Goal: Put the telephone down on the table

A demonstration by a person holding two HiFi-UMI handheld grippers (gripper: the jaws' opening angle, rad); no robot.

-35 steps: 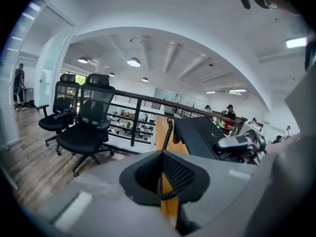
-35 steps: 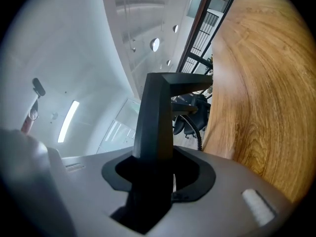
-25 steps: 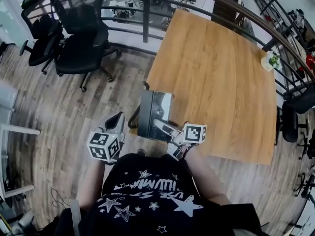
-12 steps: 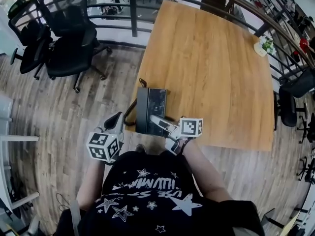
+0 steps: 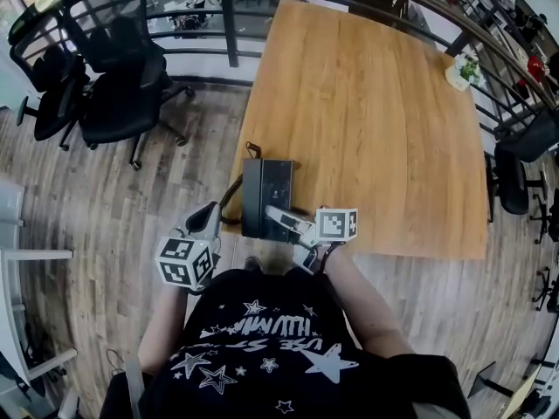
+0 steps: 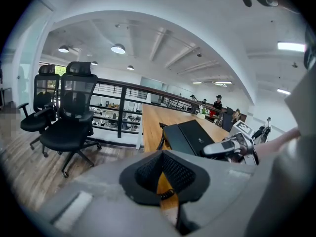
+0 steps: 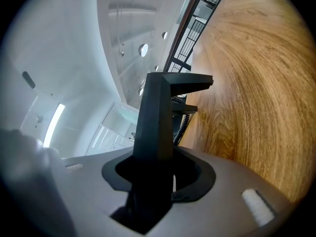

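A person standing at the near left corner of a wooden desk [image 5: 384,120] carries a black telephone [image 5: 266,195] in the right hand-held gripper [image 5: 279,217]. Its jaws are clamped on the set's near end, as that gripper's own view shows, with the dark body standing up between them. From the head view, lower centre of the frame, the telephone sits over the desk's left edge, its coiled cord [image 5: 232,201] looping off the side towards the floor. Whether the base already touches the wood cannot be told. The left hand-held gripper [image 5: 208,216] hangs at lower left, clear of the desk, jaws together on nothing. To land the set cleanly, the carrier would likely do best to bring it further in from the edge. The base should be level before it goes down, and the jaws should part only once the full underside rests on the wood. The trailing cord looks the main hazard, since its weight over the edge could drag a lightly seated set.
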